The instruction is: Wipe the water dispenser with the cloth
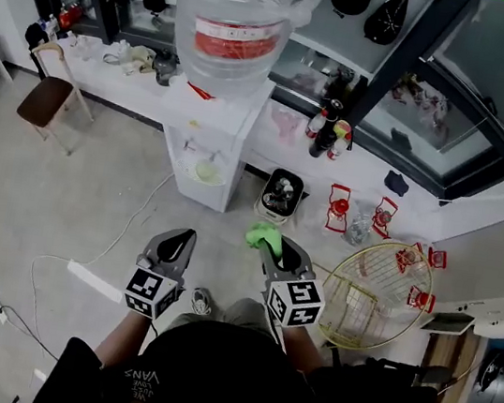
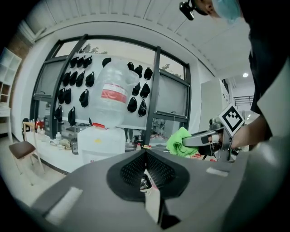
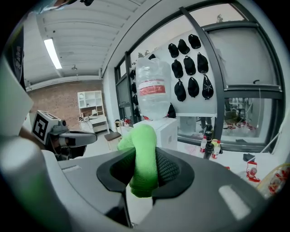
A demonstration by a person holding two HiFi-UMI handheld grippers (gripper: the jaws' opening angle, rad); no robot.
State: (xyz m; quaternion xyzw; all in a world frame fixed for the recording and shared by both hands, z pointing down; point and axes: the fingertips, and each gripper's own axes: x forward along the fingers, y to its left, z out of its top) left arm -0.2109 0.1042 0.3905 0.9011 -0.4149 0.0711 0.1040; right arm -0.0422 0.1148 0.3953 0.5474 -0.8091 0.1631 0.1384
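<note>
The white water dispenser [image 1: 207,137] stands against the window ledge with a big clear bottle [image 1: 238,23] on top; it also shows as the dispenser [image 2: 102,145] and dispenser [image 3: 165,131]. My right gripper [image 1: 271,243] is shut on a green cloth [image 1: 264,236], a short way in front of the dispenser's lower front. The cloth [image 3: 142,156] bulges between the jaws, and the cloth [image 2: 179,141] shows at the right in the left gripper view. My left gripper [image 1: 176,246] hangs to the left, shut and holding nothing, jaws pressed together [image 2: 146,170].
A wooden chair [image 1: 49,95] stands at the left. A black bin [image 1: 282,194], red lanterns [image 1: 338,208] and a round wire basket [image 1: 372,293] lie on the floor to the right. A white power strip [image 1: 95,280] with cables lies near my left side. Bottles [image 1: 329,132] line the ledge.
</note>
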